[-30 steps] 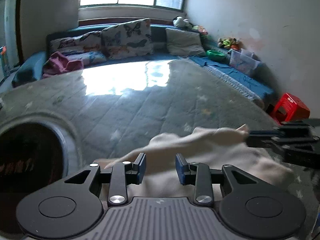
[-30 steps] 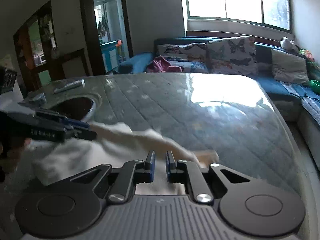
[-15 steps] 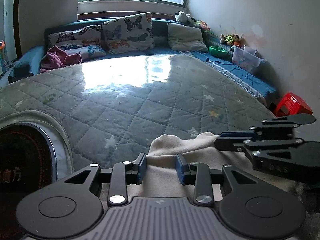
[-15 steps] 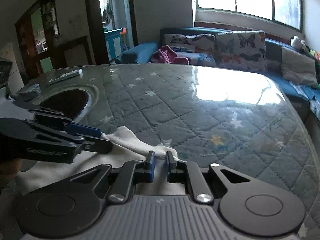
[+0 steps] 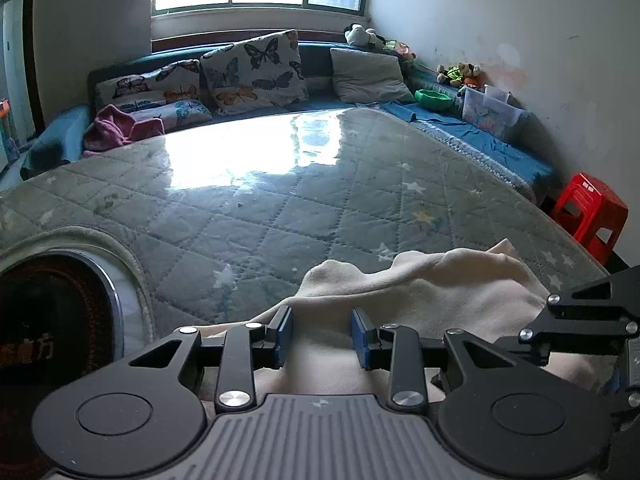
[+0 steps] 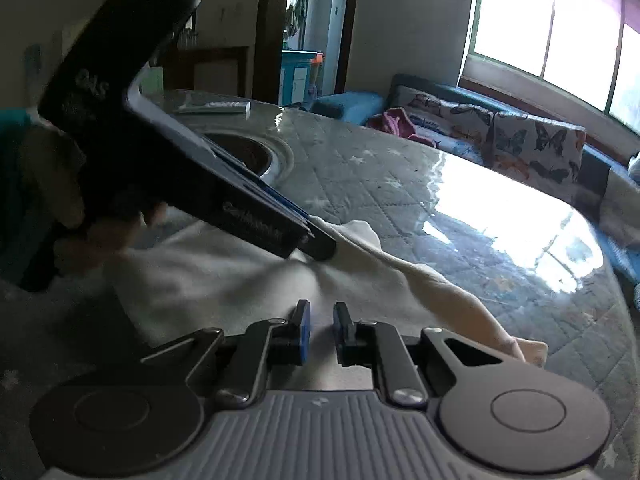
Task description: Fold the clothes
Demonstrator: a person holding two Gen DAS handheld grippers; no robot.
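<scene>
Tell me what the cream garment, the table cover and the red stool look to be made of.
Cream garment: soft knit or fleece, matte; it slumps in rounded folds. The weave is too small to tell.
Table cover: quilted fabric with diamond stitching and stars, seemingly under a clear glossy sheet, since it mirrors the window.
Red stool: probably moulded plastic, uniform colour with a slight sheen.

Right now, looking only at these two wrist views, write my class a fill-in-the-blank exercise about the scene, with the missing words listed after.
1. The garment being folded is ____ in colour.
2. It lies on a quilted table cover printed with small ____.
3. The plastic stool by the wall is ____.
4. The cushions on the sofa show ____.

Missing words: cream; stars; red; butterflies
</scene>
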